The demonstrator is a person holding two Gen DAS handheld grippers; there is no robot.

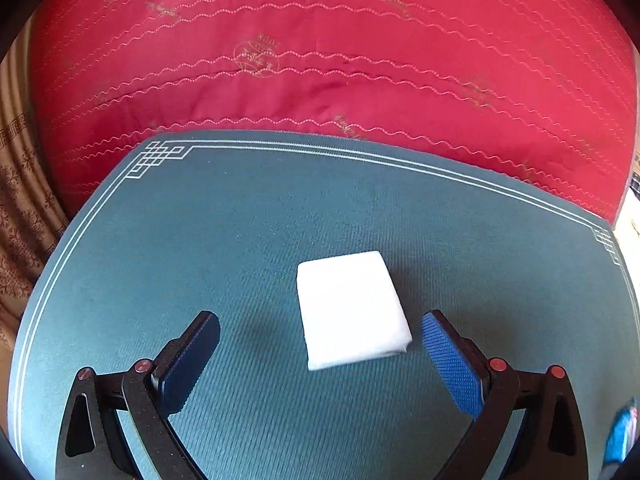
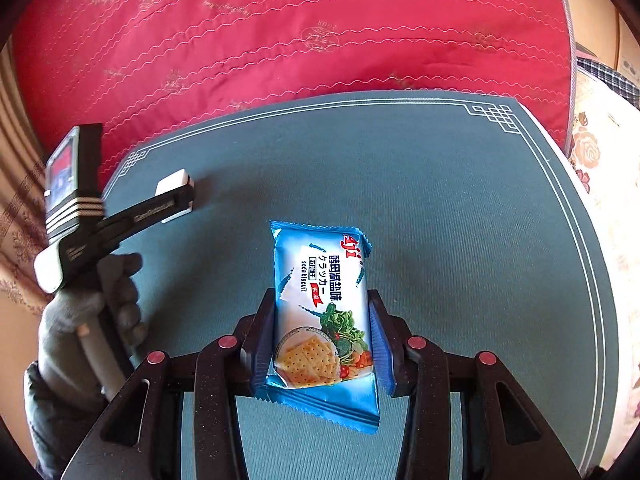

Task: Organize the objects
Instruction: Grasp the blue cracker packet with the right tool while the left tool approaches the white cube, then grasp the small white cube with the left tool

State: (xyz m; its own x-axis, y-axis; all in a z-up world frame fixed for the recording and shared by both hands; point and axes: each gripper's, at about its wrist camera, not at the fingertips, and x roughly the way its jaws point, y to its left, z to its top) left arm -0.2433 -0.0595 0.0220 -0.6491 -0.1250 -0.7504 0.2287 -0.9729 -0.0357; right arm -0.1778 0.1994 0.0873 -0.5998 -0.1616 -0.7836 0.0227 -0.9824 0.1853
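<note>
Right gripper (image 2: pixel 322 332): jaws clamped on a blue soda-biscuit packet (image 2: pixel 322 320), one blue pad on each long side. The packet points away from the camera, its far end out past the fingertips, its near crimped end hanging between the gripper's arms. It sits over the middle of the teal mat (image 2: pixel 460 208), nearer the near edge. Whether the packet touches the mat cannot be told.

Left gripper (image 1: pixel 320 354): jaws wide apart, nothing between the pads. A white rectangular block (image 1: pixel 352 308) lies flat on the mat (image 1: pixel 240 216) just ahead of the fingertips, offset toward the right-hand finger (image 1: pixel 450 360) and just beside it, not touching.

No container appears in either view; both items are on or above the mat, which lies on a red quilted cover (image 1: pixel 320 40) with wavy stitching.

View differences: the right wrist view shows the left gripper (image 2: pixel 176 200) from the side, held by a grey-gloved hand (image 2: pixel 92 320), with the white block (image 2: pixel 172 184) partly hidden behind its finger, near the mat's far-left corner. The left wrist view shows the block's full top face, plus only a blurred blue sliver at its lower right edge, too unclear to name. A floral fabric (image 2: pixel 600 168) beyond the mat's right edge shows clearly only in the right wrist view.
</note>
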